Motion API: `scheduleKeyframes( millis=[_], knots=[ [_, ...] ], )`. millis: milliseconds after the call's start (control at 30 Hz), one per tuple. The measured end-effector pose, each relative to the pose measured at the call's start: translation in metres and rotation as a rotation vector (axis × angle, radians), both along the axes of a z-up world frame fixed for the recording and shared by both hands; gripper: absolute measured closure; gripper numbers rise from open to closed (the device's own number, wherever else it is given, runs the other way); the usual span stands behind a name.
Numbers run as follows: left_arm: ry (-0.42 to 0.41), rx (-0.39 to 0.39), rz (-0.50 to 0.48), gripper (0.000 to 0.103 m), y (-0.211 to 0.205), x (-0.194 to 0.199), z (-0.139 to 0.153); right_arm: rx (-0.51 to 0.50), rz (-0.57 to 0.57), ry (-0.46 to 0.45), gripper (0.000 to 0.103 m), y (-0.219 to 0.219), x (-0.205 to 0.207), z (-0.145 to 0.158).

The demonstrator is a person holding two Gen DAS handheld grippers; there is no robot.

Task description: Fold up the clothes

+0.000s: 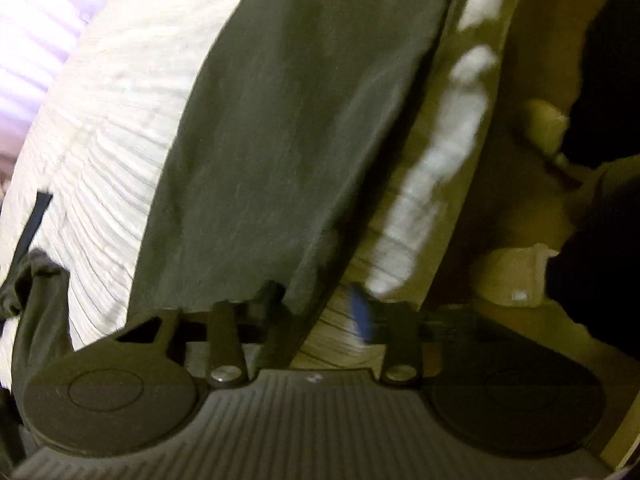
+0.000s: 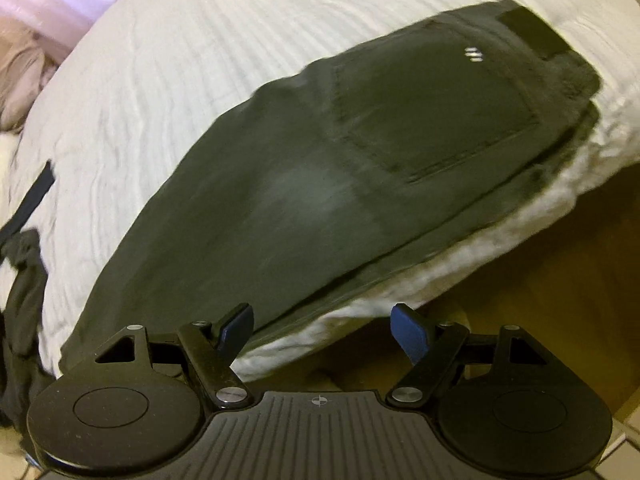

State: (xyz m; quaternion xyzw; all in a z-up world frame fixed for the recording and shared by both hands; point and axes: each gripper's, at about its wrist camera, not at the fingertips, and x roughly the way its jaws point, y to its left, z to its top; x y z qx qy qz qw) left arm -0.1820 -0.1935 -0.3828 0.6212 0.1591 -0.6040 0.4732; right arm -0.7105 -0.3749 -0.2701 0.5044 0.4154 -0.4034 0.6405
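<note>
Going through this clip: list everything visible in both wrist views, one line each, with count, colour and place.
Jeans: one pair, dark grey-black, laid along the near edge of the bed, back pocket up, waistband to the far right in the right wrist view.
Bed cover: one, white, ribbed, under the jeans.
Dark garment: one, black, bunched at the bed's left edge.
Dark strap: one, black, on the cover just above that garment.
Pillow or bedding: beige, far left; count unclear.
Floor: yellowish-brown, below the bed edge.
Left gripper: black, blue pads, at the jeans' hem; fabric covers one finger, grip unclear.
Right gripper: black, blue pads, open, at the bed edge.
</note>
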Motion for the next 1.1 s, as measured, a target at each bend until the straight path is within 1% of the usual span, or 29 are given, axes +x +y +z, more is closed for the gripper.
scheduleKeyframes(
  millis=[67, 167, 267, 300, 400, 433, 467, 533, 600, 667, 700, 767, 800, 833, 867, 900, 933, 967, 1033, 1100],
  knots=[
    [-0.008, 0.036, 0.012, 0.097, -0.006, 0.007, -0.002, -0.006, -0.025, 0.006, 0.024, -0.01, -0.016, 0.001],
    [-0.049, 0.091, 0.013, 0.097, -0.014, 0.01, 0.001, -0.016, -0.082, -0.002, 0.024, -0.031, -0.043, -0.004],
    [-0.076, 0.134, 0.03, 0.097, -0.024, 0.004, 0.013, -0.002, -0.204, -0.04, 0.024, -0.058, -0.079, -0.018],
    [-0.076, 0.133, 0.022, 0.096, -0.031, -0.005, 0.017, 0.001, -0.25, -0.057, 0.024, -0.066, -0.092, -0.023],
    [-0.073, 0.126, -0.011, 0.095, -0.052, -0.035, 0.03, -0.007, -0.362, -0.102, 0.024, -0.093, -0.128, -0.039],
    [-0.072, 0.123, -0.022, 0.09, -0.06, -0.045, 0.034, -0.014, -0.382, -0.106, 0.024, -0.1, -0.138, -0.043],
    [-0.071, 0.121, -0.032, 0.089, -0.067, -0.055, 0.039, -0.021, -0.401, -0.112, 0.024, -0.107, -0.147, -0.048],
    [-0.069, 0.116, -0.054, 0.082, -0.081, -0.075, 0.047, -0.041, -0.436, -0.143, 0.024, -0.118, -0.166, -0.054],
    [-0.067, 0.111, -0.076, 0.078, -0.096, -0.095, 0.056, -0.049, -0.492, -0.191, 0.024, -0.126, -0.186, -0.061],
    [-0.011, 0.076, -0.114, 0.078, -0.115, -0.126, 0.059, -0.049, -0.549, -0.246, 0.024, -0.134, -0.206, -0.07],
    [0.018, 0.057, -0.134, 0.076, -0.124, -0.142, 0.06, -0.049, -0.564, -0.279, 0.025, -0.137, -0.212, -0.073],
    [0.066, 0.02, -0.226, 0.067, -0.139, -0.181, 0.058, -0.053, -0.577, -0.355, 0.025, -0.142, -0.221, -0.079],
    [0.09, 0.002, -0.274, 0.058, -0.147, -0.201, 0.056, -0.051, -0.569, -0.385, 0.025, -0.143, -0.222, -0.08],
    [0.101, -0.013, -0.323, 0.053, -0.152, -0.219, 0.053, -0.047, -0.563, -0.411, 0.025, -0.144, -0.222, -0.082],
    [0.117, -0.021, -0.374, 0.053, -0.158, -0.239, 0.049, -0.037, -0.563, -0.415, 0.025, -0.145, -0.223, -0.085],
    [0.127, -0.022, -0.411, 0.053, -0.163, -0.255, 0.044, -0.026, -0.567, -0.42, 0.033, -0.147, -0.223, -0.089],
    [0.135, -0.022, -0.446, 0.053, -0.168, -0.271, 0.039, -0.006, -0.586, -0.427, 0.046, -0.148, -0.226, -0.094],
    [0.129, -0.029, -0.472, 0.053, -0.173, -0.286, 0.036, 0.012, -0.604, -0.434, 0.068, -0.15, -0.229, -0.099],
    [0.106, -0.04, -0.5, 0.056, -0.182, -0.302, 0.023, 0.03, -0.62, -0.444, 0.069, -0.152, -0.234, -0.103],
    [0.087, -0.027, -0.511, 0.061, -0.191, -0.313, 0.012, 0.038, -0.599, -0.445, 0.078, -0.155, -0.237, -0.104]
  ],
)
